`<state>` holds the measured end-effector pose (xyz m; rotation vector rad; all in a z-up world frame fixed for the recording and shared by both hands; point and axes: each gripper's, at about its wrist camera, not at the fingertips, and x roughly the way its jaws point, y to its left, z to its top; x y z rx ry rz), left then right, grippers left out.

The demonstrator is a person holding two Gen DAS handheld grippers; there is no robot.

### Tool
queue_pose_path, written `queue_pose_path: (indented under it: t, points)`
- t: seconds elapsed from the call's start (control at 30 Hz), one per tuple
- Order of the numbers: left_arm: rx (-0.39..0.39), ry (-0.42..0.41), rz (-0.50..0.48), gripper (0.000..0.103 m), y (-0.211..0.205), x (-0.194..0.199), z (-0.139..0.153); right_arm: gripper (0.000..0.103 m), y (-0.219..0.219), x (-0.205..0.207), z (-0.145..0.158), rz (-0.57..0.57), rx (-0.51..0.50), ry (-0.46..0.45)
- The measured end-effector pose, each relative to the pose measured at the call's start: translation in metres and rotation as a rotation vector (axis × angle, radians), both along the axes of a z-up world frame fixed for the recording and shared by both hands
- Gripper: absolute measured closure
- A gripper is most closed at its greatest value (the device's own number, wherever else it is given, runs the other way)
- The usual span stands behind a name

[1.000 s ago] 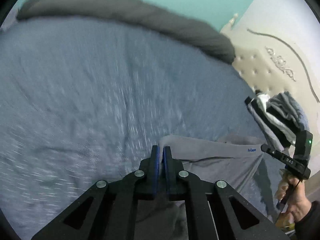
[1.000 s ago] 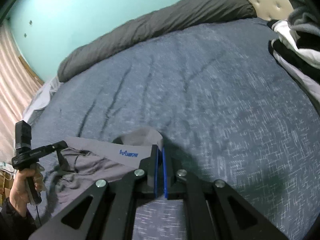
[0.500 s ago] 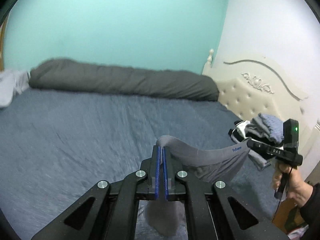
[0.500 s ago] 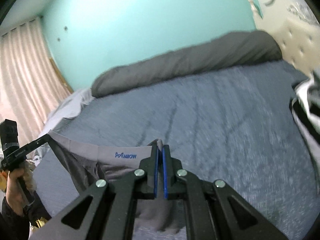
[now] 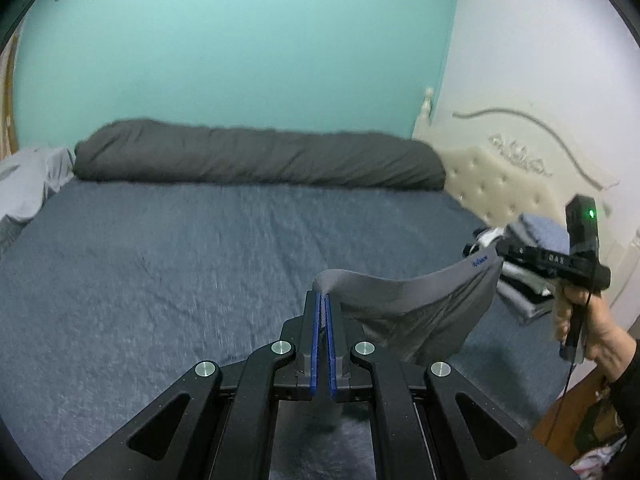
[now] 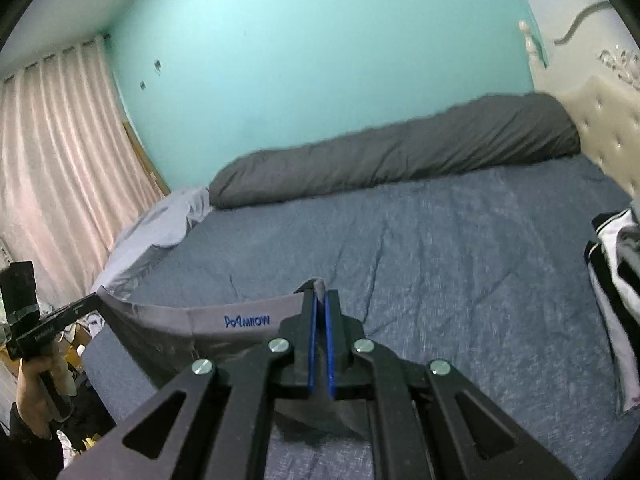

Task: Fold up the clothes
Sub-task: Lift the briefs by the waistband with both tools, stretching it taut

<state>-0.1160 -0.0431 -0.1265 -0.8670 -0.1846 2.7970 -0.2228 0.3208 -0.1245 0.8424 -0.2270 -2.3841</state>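
A grey pair of underwear (image 5: 416, 300) with a blue logo on its waistband hangs stretched in the air above the blue bed (image 5: 180, 264). My left gripper (image 5: 322, 300) is shut on one end of the waistband. My right gripper (image 6: 320, 300) is shut on the other end (image 6: 240, 320). In the left wrist view the right gripper (image 5: 504, 250) shows at the right, held in a hand. In the right wrist view the left gripper (image 6: 94, 302) shows at the far left. The garment's lower part hangs below and is partly hidden by the gripper bodies.
A long dark grey bolster (image 5: 256, 160) lies along the teal wall. A pile of folded clothes (image 5: 532, 276) sits on the bed by the cream tufted headboard (image 5: 508, 188); it also shows in the right wrist view (image 6: 616, 280). A pale sheet (image 6: 160, 224) and pink curtains (image 6: 60, 152) are at left.
Both grippers have lifted the underwear off the bed and raised it, with the waistband pulled out between them. The views tilted up from the bedspread to the wall.
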Motion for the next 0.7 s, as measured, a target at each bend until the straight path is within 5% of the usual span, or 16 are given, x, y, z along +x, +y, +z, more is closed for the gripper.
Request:
queue_pose_path:
  t: [0.37, 0.7]
  points:
    - [-0.007, -0.23, -0.001, 0.1, 0.005, -0.108, -0.135, 0.1, -0.028, -0.1, -0.117, -0.044, 0.134, -0.182]
    - [-0.008, -0.35, -0.006, 0.1, 0.007, -0.186, -0.205, 0.1, -0.026, -0.161, -0.188, -0.106, 0.223, -0.241]
